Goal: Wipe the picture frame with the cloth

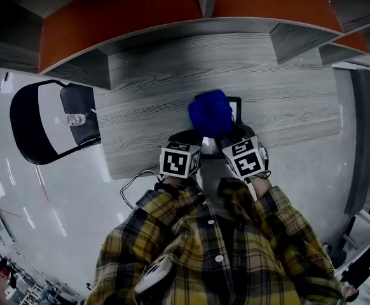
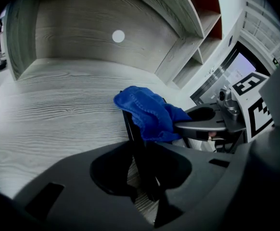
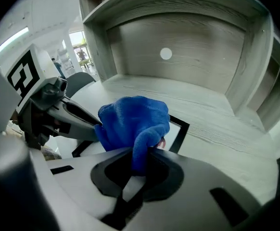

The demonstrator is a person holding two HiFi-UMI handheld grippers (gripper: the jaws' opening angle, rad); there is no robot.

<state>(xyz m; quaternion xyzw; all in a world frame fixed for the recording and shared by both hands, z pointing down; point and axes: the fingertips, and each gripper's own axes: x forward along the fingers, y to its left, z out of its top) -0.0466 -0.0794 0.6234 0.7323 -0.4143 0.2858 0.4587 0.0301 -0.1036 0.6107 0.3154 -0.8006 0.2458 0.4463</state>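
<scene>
Nearest you, your left gripper (image 2: 142, 172) is clamped on the black edge of the frame (image 2: 133, 129). Your right gripper (image 3: 137, 165) pinches one fold of the cloth (image 3: 133, 121), and the bunched rest of it sits on the frame's glass. All of this is close to the front edge of the counter (image 1: 147, 116). I cannot tell whether the frame lies flat or is tipped up.

The cloth is held only by a thin fold, so a hard drag could pull it out of the jaws. Your left hold is on a narrow edge. A sideways push from wiping could twist the frame in that grip, or slide it toward you and off the front edge. The grippers are just beside each other, so a stroke to your left may knock them together.

You have bare counter on both sides, widest to your left, where it ends above the chair (image 1: 45, 122). Beyond the frame the counter runs clear to the back wall of the shelf (image 3: 202, 42), so strokes away from you have the most room.
</scene>
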